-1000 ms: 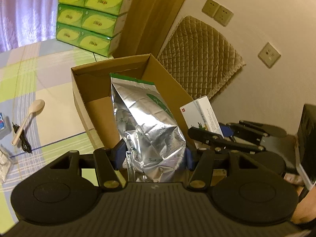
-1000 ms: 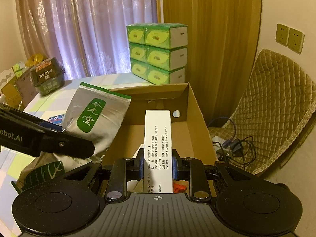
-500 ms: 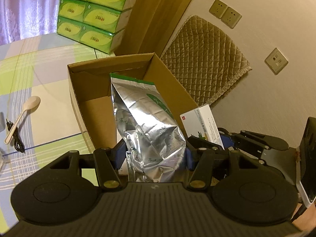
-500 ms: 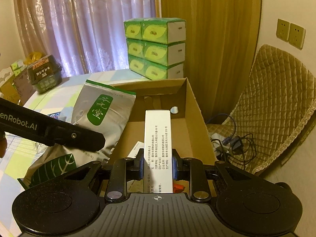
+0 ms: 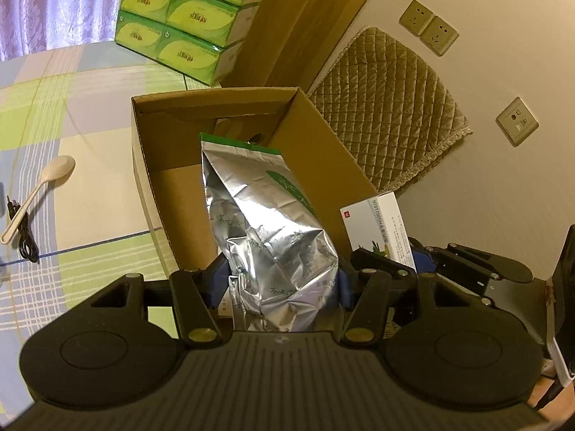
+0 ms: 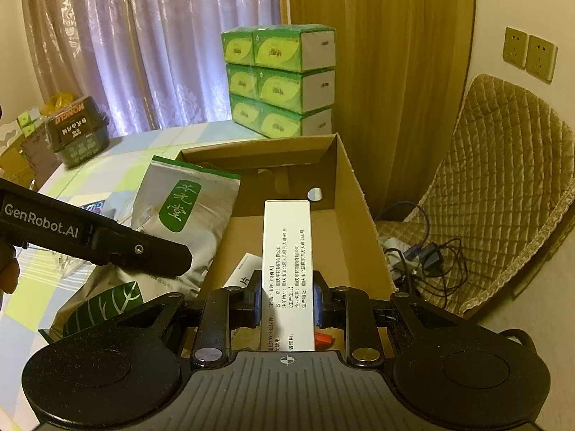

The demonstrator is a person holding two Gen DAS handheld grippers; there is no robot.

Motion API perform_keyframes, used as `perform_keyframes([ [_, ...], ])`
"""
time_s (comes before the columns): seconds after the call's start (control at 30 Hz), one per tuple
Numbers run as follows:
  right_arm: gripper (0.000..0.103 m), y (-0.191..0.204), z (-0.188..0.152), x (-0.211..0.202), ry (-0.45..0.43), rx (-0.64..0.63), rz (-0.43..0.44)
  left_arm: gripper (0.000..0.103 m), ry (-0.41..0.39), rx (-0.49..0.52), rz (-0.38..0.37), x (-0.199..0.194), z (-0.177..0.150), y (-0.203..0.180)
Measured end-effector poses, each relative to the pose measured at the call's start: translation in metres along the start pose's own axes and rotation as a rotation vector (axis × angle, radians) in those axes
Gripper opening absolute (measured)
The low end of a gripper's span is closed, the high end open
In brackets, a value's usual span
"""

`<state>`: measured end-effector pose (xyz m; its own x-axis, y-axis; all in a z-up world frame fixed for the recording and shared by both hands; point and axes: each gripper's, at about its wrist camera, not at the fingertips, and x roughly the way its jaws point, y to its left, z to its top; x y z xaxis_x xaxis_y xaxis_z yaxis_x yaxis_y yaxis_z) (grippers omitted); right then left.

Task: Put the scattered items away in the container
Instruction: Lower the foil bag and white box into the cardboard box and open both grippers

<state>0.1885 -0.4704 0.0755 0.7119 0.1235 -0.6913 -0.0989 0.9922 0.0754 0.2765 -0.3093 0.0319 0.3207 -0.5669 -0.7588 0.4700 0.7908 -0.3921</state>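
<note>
An open cardboard box [image 5: 323,151] [image 6: 355,194] stands on the table by its right edge. My left gripper [image 5: 278,280] is shut on a crinkled silver foil pouch [image 5: 266,222] with a green label, held upright over the box's near left part. That pouch [image 6: 179,222] also shows at the left of the right wrist view, under the left gripper's arm [image 6: 107,240]. My right gripper [image 6: 287,300] is shut on a tall white medicine box [image 6: 286,251] held over the box's open top. The medicine box [image 5: 377,230] shows at the right in the left wrist view.
A pale spoon [image 5: 39,194] and a black cable [image 5: 23,237] lie on the checked tablecloth left of the box. Stacked green tissue packs [image 6: 280,79] stand behind it. A dark snack tub [image 6: 77,131] is far left. A quilted chair [image 6: 503,194] and floor cables [image 6: 424,251] are right.
Both grippers have moved a little forward and lower toward the box, which now looks larger. The holds on the pouch and the medicine box are unchanged.
</note>
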Motion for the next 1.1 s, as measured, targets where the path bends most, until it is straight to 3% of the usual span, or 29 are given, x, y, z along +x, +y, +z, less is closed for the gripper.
perform_keyframes([
  [0.63, 0.028, 0.005, 0.000, 0.002, 0.003, -0.009, 0.001, 0.057, -0.030, 0.006, 0.012, -0.015, -0.003, 0.008],
  [1.1, 0.028, 0.013, 0.005, 0.006, -0.007, -0.002, 0.017, 0.059, -0.037, 0.023, 0.038, -0.028, -0.023, 0.017],
])
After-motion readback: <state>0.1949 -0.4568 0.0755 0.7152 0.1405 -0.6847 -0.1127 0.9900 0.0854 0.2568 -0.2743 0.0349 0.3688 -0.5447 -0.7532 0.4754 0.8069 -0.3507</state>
